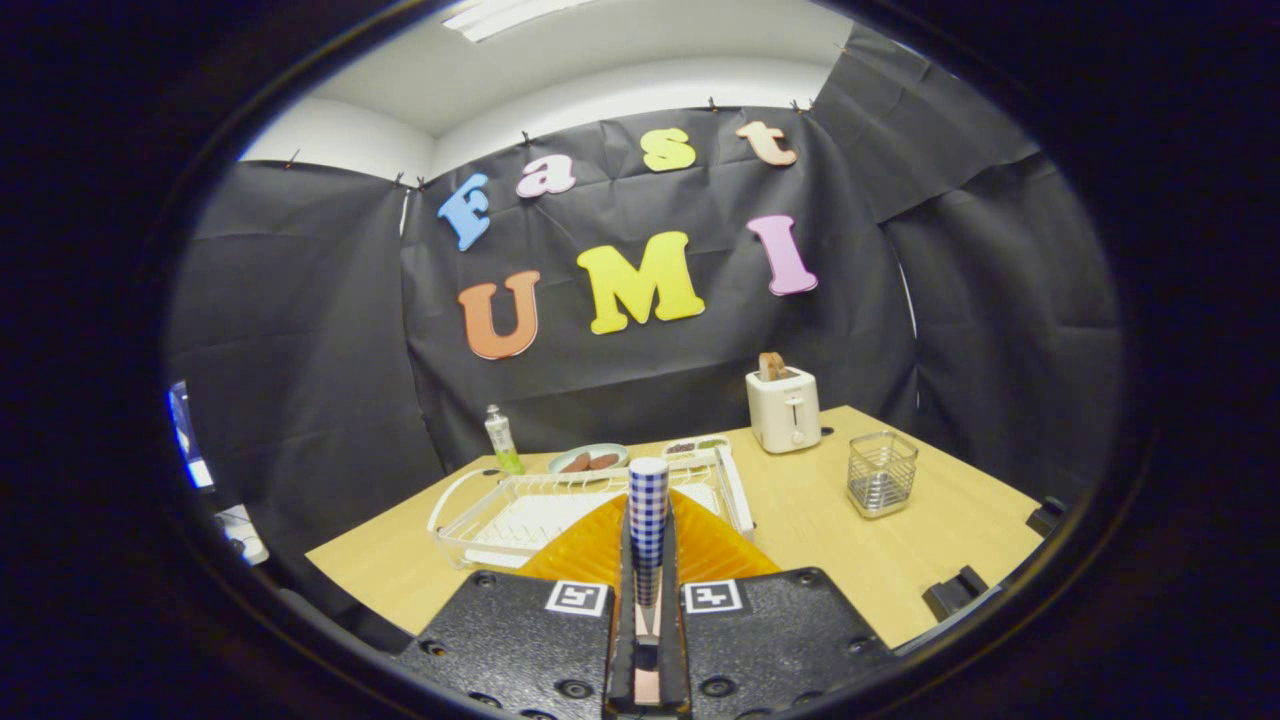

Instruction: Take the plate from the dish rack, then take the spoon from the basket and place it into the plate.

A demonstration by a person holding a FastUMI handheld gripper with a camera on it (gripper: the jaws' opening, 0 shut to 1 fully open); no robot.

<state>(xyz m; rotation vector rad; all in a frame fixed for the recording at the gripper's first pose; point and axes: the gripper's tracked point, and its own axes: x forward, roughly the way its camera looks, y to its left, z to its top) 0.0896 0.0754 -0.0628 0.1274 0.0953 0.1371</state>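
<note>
Gripper: one gripper (648,560), its two fingers clenched on the orange plate's rim, pressing it from both sides
Plate: one ribbed orange plate (705,548), held edge-on between the fingers, lifted above the table in front of the dish rack
Dish rack: one white wire dish rack (480,520) on the table, just beyond the fingers; contents cannot be told
Basket: one clear basket (881,473) standing well to the right of the rack; the spoon inside cannot be made out
Toaster: one white toaster (783,408) behind the basket, one brown slice in its slot
Green plate: one green plate (588,457) behind the rack, two brown pieces on it
Bottle: one bottle (502,440) beside the green plate
Table: one wooden table (800,520)
</note>
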